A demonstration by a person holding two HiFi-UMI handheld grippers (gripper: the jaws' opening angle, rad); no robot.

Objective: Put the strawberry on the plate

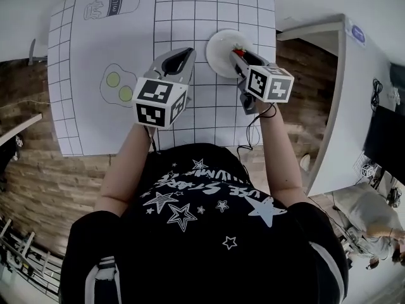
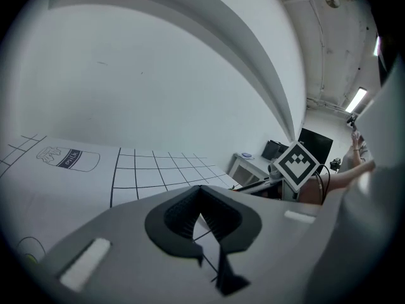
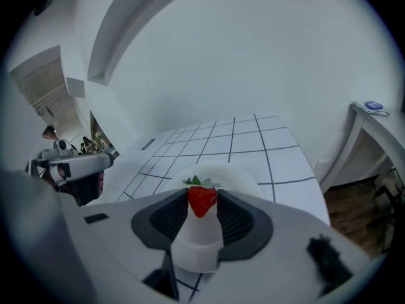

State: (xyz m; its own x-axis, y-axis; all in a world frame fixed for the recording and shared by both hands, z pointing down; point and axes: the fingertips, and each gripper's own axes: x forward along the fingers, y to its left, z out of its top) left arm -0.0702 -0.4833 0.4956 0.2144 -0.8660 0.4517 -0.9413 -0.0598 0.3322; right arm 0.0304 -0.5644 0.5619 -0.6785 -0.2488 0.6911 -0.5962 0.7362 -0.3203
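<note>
**Strawberry clamped over plate, release pending**

My right hand-held gripper (image 3: 201,196) has its jaws closed onto the strawberry (image 3: 202,202). The fruit is pinched at the jaw tips, leaf end pointing away from me. It hangs over the right side of the white plate (image 3: 243,177) on the gridded desk (image 1: 190,5), so I judge it's lined up for the drop. Whether the fruit touches the plate, I cannot tell. My left hand-held gripper (image 2: 201,190) is pressed together on nothing and sits just beside the plate, probably kept clear.
</note>
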